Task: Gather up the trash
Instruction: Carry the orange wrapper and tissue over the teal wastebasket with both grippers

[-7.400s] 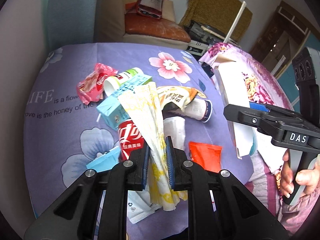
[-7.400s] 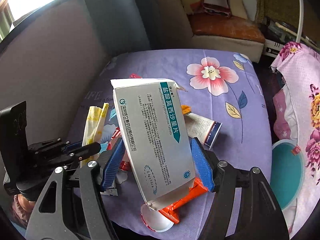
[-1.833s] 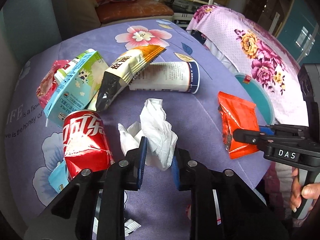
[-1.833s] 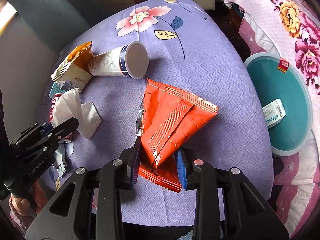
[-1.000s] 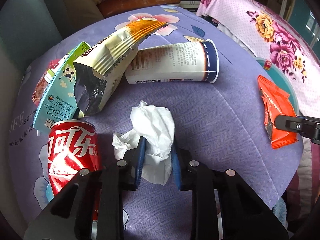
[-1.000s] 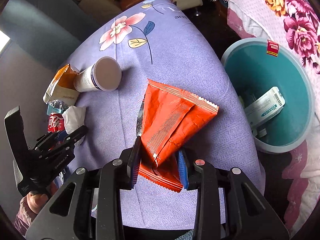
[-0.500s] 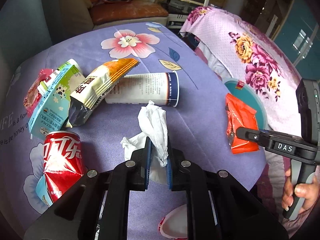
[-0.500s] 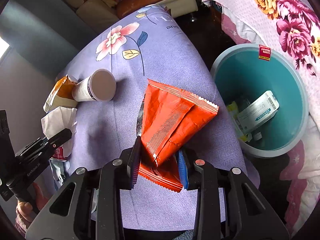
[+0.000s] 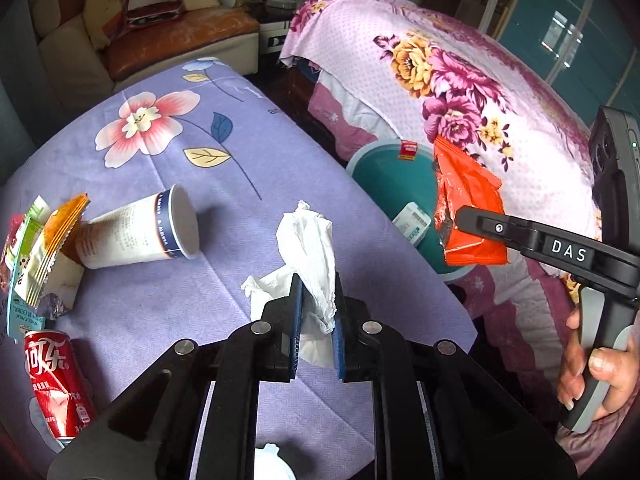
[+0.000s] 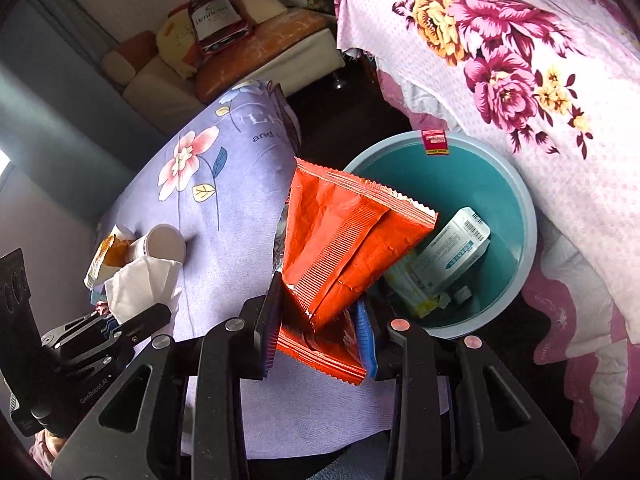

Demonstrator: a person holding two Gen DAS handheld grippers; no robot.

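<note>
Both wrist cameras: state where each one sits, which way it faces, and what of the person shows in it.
Left wrist: rides the left gripper, looking forward over the purple tablecloth; its fingers clamp a white tissue; the person's right hand shows.
Right wrist: rides the right gripper, looking down toward the teal bin; it clamps an orange wrapper.
Shared: tissue, wrapper, bin, paper cup, each other's gripper.

We count two grippers, left point(image 9: 316, 312) and right point(image 10: 320, 320). One tissue point(image 9: 310, 240), one orange wrapper point(image 10: 344, 236), one cup point(image 9: 140, 232), one can point(image 9: 56, 388), one bin point(image 10: 520, 200), and one white box point(image 10: 452, 256) inside it.
</note>
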